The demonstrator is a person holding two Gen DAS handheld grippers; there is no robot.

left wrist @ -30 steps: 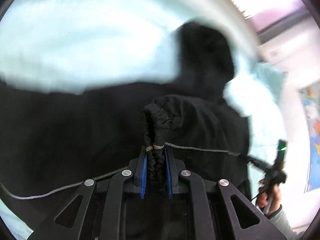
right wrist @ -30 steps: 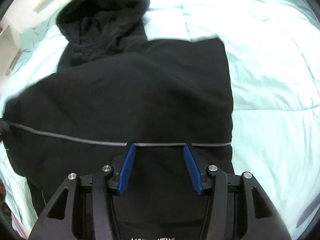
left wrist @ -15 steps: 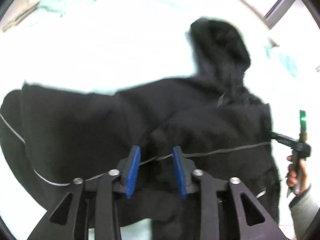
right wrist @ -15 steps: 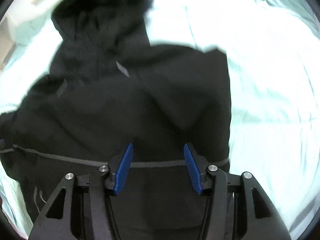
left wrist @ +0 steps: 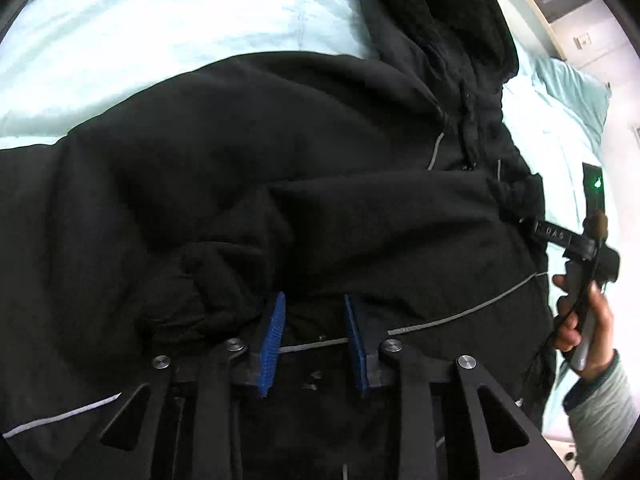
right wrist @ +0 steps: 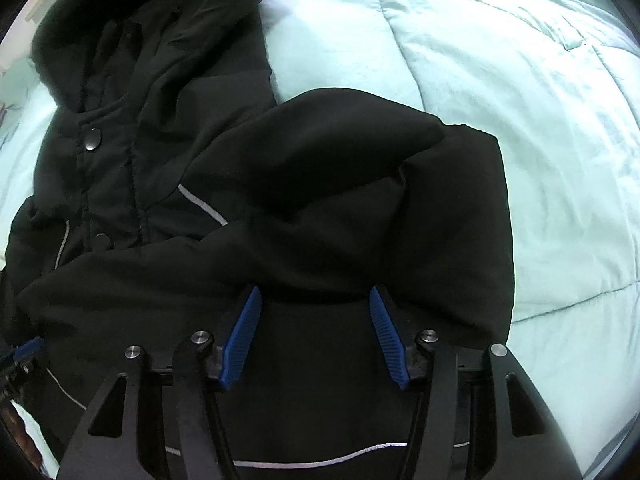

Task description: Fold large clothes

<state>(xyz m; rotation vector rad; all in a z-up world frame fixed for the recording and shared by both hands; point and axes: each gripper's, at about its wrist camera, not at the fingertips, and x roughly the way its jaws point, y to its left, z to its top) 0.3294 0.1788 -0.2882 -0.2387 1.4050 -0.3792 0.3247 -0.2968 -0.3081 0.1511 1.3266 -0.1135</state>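
A black hooded jacket [left wrist: 280, 128] lies front up on a mint-green quilt [left wrist: 160, 40], its hood [left wrist: 440, 20] at the top. One sleeve is folded across the chest, and its bunched cuff [left wrist: 180, 292] rests just left of my left gripper [left wrist: 314, 300]. The left jaws are closing, with only flat jacket cloth under the gap and nothing pinched. In the right wrist view a second folded sleeve [right wrist: 340, 168] crosses the jacket [right wrist: 120, 160]. My right gripper [right wrist: 315, 292] hovers over its lower edge, jaws wide and opening a little, gripping nothing.
A person's hand [left wrist: 588, 328] in a grey sleeve holds the right gripper's handle at the jacket's right edge. Bare quilt [right wrist: 520, 120] spreads right of the jacket. A pillow [left wrist: 576, 88] and a wall lie beyond the hood.
My left gripper let go of the bunched cuff it held a second ago, and the cuff now lies beside it. Both grippers came down closer to the jacket. The sleeves now lie across the front.
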